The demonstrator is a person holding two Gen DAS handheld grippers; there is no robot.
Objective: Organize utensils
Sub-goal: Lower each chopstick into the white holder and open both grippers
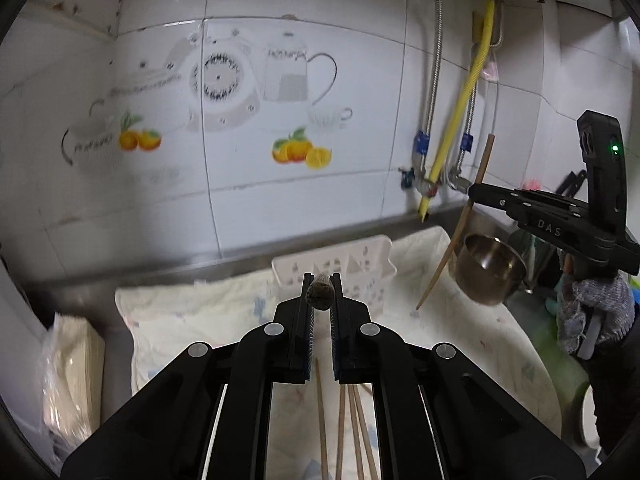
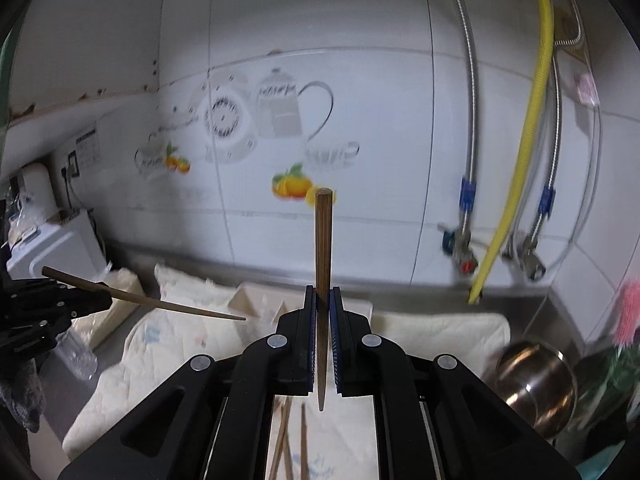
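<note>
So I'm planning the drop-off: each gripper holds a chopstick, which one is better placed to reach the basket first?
Probably the left gripper: the basket sits right beyond its chopstick. The right gripper holds its chopstick off to the side.

I'm counting two held chopsticks: one (image 1: 320, 297) pinched between my left fingers, one (image 2: 322, 264) between my right. Below the fingers I'm seeing roughly four loose chopsticks (image 1: 352, 432), one basket (image 1: 360, 264) ahead, one steel pot (image 1: 488, 268).

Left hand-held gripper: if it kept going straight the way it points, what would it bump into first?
Probably the white plastic basket lying on the cloth just beyond its fingertips, though depth is hard to judge.
</note>
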